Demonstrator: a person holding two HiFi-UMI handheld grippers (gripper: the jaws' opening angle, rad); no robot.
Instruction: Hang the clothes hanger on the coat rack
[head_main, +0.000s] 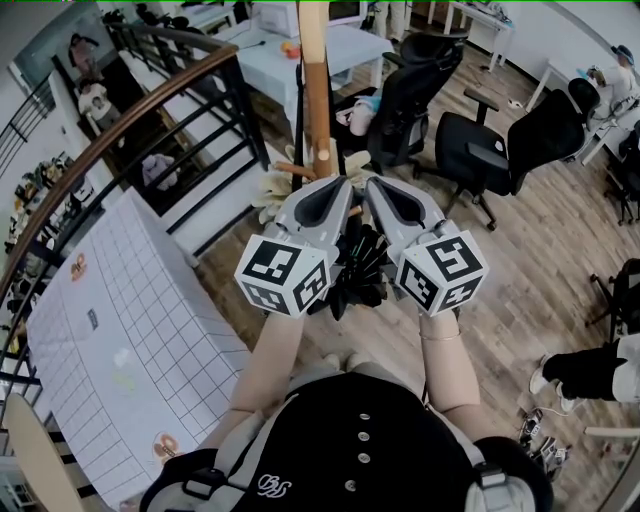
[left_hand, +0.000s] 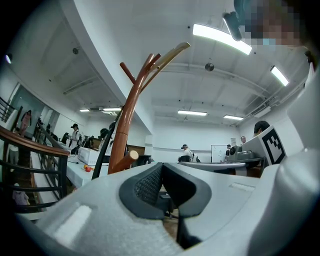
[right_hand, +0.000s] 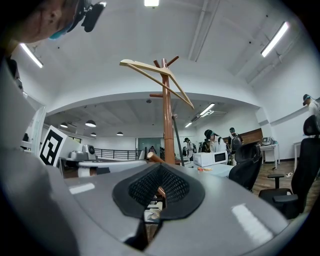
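Left gripper and right gripper are both held pressed together, nothing pinched; the clothes hanger is seen hung atop the coat rack, just ahead and above

coat rack on wooden floor

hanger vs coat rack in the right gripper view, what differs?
Colour: the hanger is pale, the coat rack reddish brown. Pose: the coat rack's pole stands upright; the hanger's arms slope down from the rack's top. Build: the hanger is thin, the coat rack a thick pole with pegs. Shared: both look wooden.
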